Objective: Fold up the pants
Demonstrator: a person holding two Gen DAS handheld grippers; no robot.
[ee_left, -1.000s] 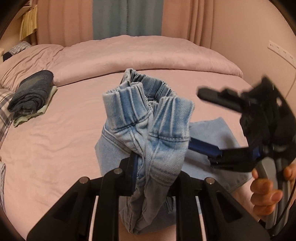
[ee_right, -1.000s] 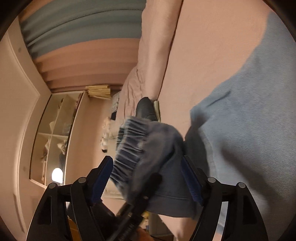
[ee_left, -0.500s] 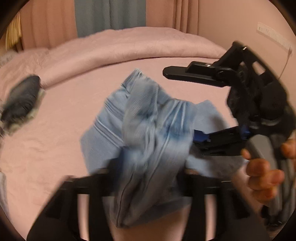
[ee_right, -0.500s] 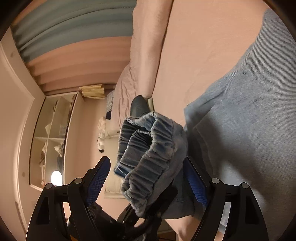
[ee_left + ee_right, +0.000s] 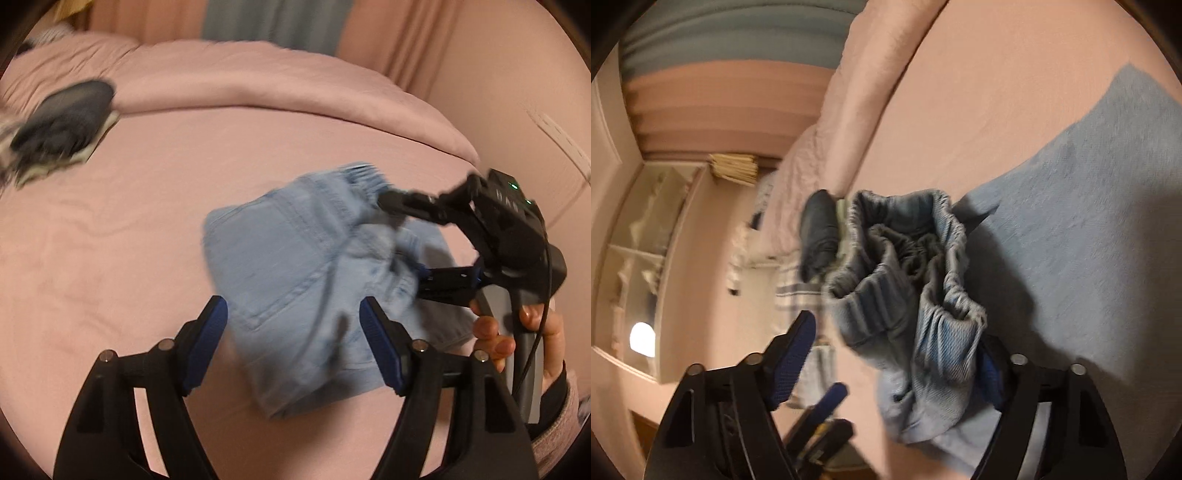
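Light blue denim pants (image 5: 280, 266) lie partly folded on the pink bed (image 5: 110, 258). My left gripper (image 5: 293, 310) hovers just above them, open, with no cloth pinched between its blue pads. My right gripper (image 5: 402, 240) reaches in from the right with the bunched elastic waistband between its jaws. In the right wrist view the waistband bunch (image 5: 912, 280) stands up between the fingers of the right gripper (image 5: 890, 369). It leans on the right pad, while the left pad (image 5: 794, 362) is apart from it. These jaws are closing. The rest of the pants (image 5: 1089, 221) lie flat beyond.
A stack of dark folded clothes (image 5: 62, 125) sits at the far left of the bed, with a rolled pink duvet (image 5: 258, 85) behind it. A wall is close on the right. A person's hand (image 5: 495, 332) grips the right tool. A shelf unit (image 5: 646, 240) stands beside the bed.
My left gripper has opened and let go of the waistband bunch, then drawn back from it. The pants have dropped lower onto the bed. The right gripper stays around the bunch.
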